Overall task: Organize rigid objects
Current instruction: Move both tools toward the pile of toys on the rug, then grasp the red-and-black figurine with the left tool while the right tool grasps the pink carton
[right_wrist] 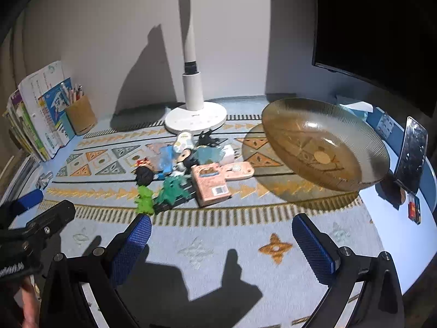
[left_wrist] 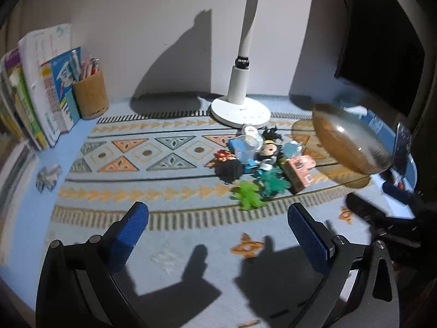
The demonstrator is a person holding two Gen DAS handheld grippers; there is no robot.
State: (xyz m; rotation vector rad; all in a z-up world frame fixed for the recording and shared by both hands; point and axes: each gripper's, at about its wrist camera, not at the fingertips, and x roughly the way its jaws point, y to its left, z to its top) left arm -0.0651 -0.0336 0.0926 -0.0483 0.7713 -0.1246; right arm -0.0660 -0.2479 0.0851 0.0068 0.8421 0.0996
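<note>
both pairs of blue fingers (left_wrist: 131,232) (right_wrist: 311,243) hang open and empty over your surface (right_wrist: 218,248), so reaching into the toy pile (right_wrist: 177,172) risks knocking the tilted glass bowl (right_wrist: 325,142) just beside it.

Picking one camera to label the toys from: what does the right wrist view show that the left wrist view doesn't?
Right wrist only: the white plug adapter behind the pink box, and the amber glass dish shown whole. Left wrist only: the clear plastic cup on the pile. Both: the white desk lamp, bright green toy, brown pencil cup, and wide-open, empty tongs.
</note>
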